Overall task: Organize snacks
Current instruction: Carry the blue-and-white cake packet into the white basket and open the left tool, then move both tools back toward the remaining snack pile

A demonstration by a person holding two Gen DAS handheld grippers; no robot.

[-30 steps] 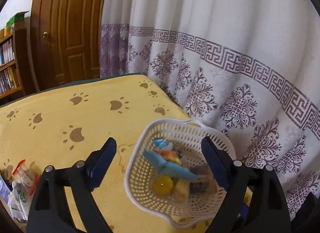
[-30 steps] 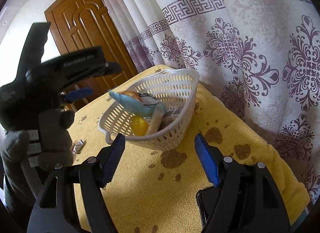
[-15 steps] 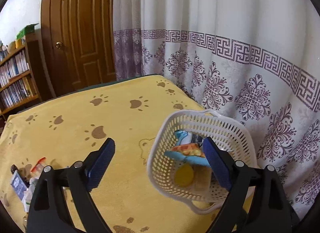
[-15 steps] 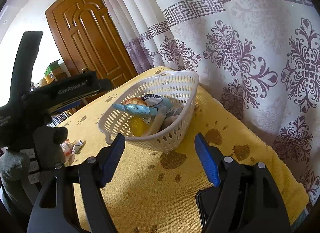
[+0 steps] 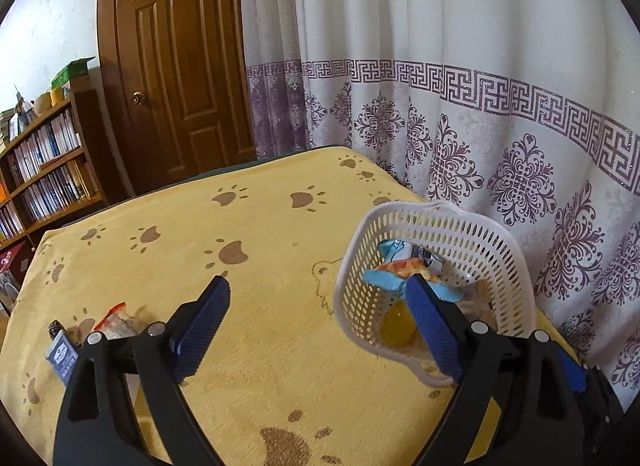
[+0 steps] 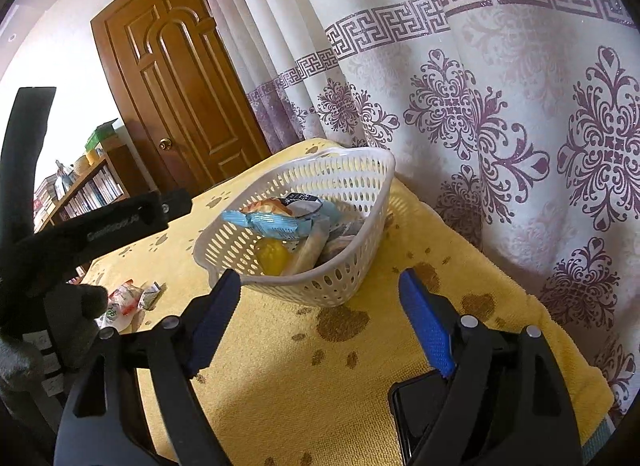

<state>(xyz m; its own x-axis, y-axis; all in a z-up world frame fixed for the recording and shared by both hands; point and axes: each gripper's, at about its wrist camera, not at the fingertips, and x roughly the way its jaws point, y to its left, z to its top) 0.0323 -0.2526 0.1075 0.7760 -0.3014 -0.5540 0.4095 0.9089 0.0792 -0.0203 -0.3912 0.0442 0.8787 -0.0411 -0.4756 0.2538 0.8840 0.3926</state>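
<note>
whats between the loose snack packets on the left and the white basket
Bare yellow paw-print cloth only; in the left wrist view nothing sits between the packets and the basket, though the open left gripper overlaps part.

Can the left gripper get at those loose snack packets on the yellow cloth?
Probably yes. The left gripper is open and empty, and the snack packets lie uncovered beside it, outside the basket.
</note>
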